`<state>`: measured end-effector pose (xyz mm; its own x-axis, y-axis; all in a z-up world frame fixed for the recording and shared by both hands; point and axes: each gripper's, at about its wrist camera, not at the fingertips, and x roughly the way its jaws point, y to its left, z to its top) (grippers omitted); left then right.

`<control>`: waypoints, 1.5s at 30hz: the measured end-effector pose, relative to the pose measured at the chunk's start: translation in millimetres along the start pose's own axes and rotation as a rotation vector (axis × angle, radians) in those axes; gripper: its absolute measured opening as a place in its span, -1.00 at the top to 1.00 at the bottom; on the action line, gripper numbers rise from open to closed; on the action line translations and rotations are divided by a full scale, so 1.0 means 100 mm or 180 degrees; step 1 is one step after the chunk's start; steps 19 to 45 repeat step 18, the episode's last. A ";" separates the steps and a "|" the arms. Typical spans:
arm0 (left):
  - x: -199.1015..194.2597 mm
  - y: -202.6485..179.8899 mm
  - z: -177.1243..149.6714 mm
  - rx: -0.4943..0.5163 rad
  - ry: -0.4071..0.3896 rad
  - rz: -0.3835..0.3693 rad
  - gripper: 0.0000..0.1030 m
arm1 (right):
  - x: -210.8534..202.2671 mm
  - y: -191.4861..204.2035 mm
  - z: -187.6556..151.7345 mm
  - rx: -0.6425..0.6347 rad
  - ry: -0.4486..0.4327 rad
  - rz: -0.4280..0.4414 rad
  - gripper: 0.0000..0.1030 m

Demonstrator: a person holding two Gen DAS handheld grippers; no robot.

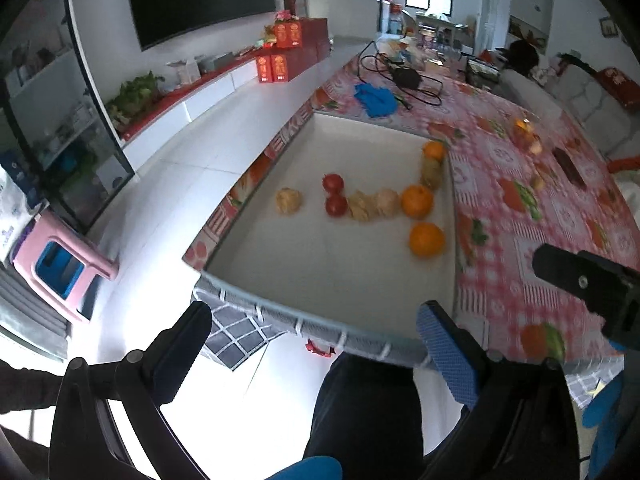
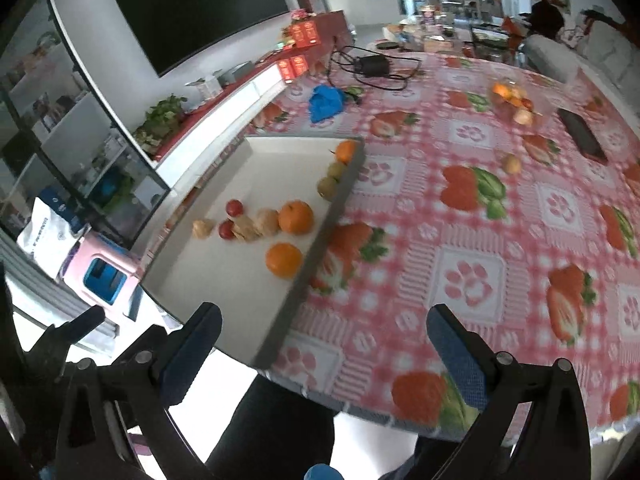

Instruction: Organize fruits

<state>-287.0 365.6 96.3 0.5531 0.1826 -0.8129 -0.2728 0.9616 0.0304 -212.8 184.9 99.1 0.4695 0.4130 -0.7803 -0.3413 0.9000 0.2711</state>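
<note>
Now | tray [image 1: 360, 280]: oranges [image 1: 426, 239], red fruits [image 1: 336, 205], papery husked ones [image 1: 288, 200] | both jaws spread, empty

Counting inside the white tray [image 1: 248, 276] now: three oranges, one [image 1: 426, 239] nearest, one [image 1: 417, 201] just past it, one [image 1: 434, 150] at the far corner. Two small red fruits [image 1: 335, 205], side by side. Five pale husked fruits: one [image 1: 288, 200] alone, two [image 1: 374, 204] touching, two [image 1: 431, 171] stacked by the far orange. Out on the surface [image 2: 440, 216], one loose pale fruit [image 2: 511, 164], one small heap of fruit [image 2: 514, 102], too blurred to count. One blue cloth [image 2: 326, 103].
</note>
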 end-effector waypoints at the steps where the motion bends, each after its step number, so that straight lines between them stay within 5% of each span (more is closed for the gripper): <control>1: 0.04 0.01 0.05 -0.0031 0.0031 0.0010 -0.99 | 0.01 0.02 0.04 -0.0033 0.0011 0.0008 -1.00; 13: 0.57 -0.10 0.30 0.0125 0.0357 0.0231 -0.99 | 0.46 0.12 0.40 -0.0587 0.0474 -0.0092 -1.00; 18: 0.68 -0.17 0.42 0.0100 0.0405 0.0079 -0.99 | 0.46 -0.09 0.52 -0.0498 0.0453 -0.0043 -1.00; 45: 0.68 -0.17 0.42 0.0100 0.0405 0.0079 -0.99 | 0.46 -0.09 0.52 -0.0498 0.0453 -0.0043 -1.00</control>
